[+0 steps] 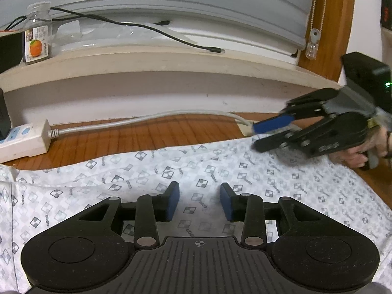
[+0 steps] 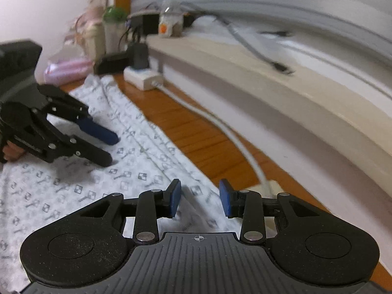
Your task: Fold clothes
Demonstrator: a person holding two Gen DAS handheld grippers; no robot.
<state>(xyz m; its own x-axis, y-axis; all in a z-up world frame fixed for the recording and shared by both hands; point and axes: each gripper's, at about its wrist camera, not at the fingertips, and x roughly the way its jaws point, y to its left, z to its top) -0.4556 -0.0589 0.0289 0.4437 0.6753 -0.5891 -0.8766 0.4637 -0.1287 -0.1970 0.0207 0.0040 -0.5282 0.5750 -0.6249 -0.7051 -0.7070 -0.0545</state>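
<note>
A white garment [image 1: 220,171] printed with small grey checker squares lies spread flat on a brown wooden table [image 1: 147,132]. My left gripper [image 1: 199,196] hovers low over the cloth's middle, its blue pads apart with nothing pinched between them. My right gripper [image 1: 256,136], held by a hand [image 1: 355,156], reaches in from the right over the garment's far edge. In the right wrist view my right gripper [image 2: 200,196] stands open above the garment's [image 2: 137,147] long edge beside bare wood. There my left gripper [image 2: 112,150] comes in from the left, fingers apart just above the cloth.
A white power strip [image 1: 24,137] with a grey cable [image 1: 147,118] lies on the table behind the garment. A cream window sill [image 1: 171,61] above carries a clear bottle [image 1: 36,39] with an orange label and a black cable [image 1: 147,27]. A pink bag [image 2: 66,69] and dark boxes [image 2: 112,63] crowd the far end.
</note>
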